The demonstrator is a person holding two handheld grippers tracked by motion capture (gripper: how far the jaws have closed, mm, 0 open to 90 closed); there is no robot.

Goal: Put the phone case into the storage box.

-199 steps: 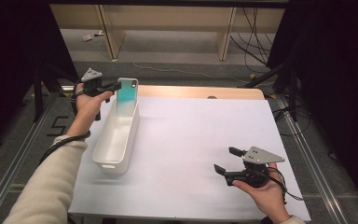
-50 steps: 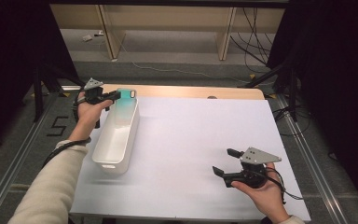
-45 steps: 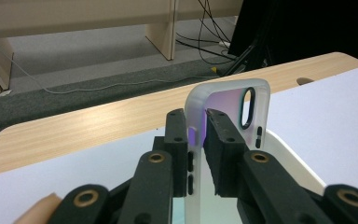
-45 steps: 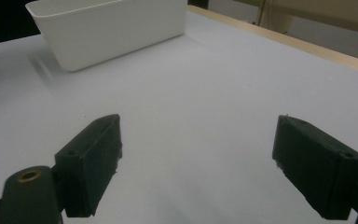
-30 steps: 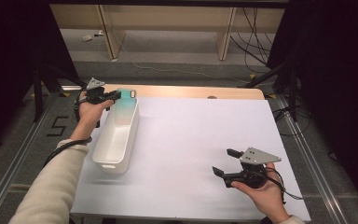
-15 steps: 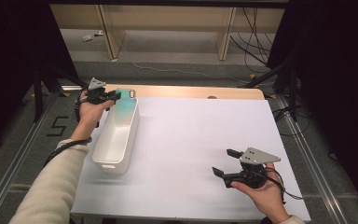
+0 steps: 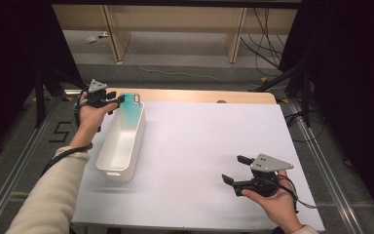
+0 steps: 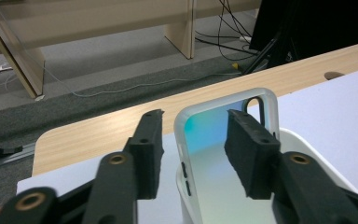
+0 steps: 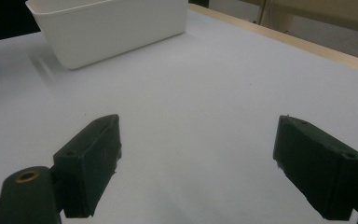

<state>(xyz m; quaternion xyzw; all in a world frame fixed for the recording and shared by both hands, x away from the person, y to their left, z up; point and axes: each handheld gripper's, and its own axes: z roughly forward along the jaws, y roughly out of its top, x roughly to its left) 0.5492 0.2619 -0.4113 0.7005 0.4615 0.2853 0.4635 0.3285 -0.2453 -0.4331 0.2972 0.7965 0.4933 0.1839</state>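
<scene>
A translucent phone case (image 8: 210,135) with a teal-tinted back stands upright at the far end of the white bin (image 7: 109,171), leaning against its end wall. My left gripper (image 8: 193,140) straddles the case's side edge. Its jaws have just been opening, and the case is between them with a gap on the left, so the pads are not pressing on it. In the high view the left gripper (image 7: 117,102) is at the bin's far left corner beside the case (image 7: 130,111). My right gripper (image 7: 231,168) hovers open over the white table near the front right, with nothing between its jaws (image 9: 198,154).
The white mat (image 7: 209,141) covers the table, with a strip of bare wood (image 7: 199,95) along the far edge. In the right gripper view the bin (image 9: 112,28) is far off. Cables and wooden furniture legs are on the floor beyond.
Since the earliest frame the left hand has shifted the case slightly toward the bin's far end. Over the last second both hands stay put.
</scene>
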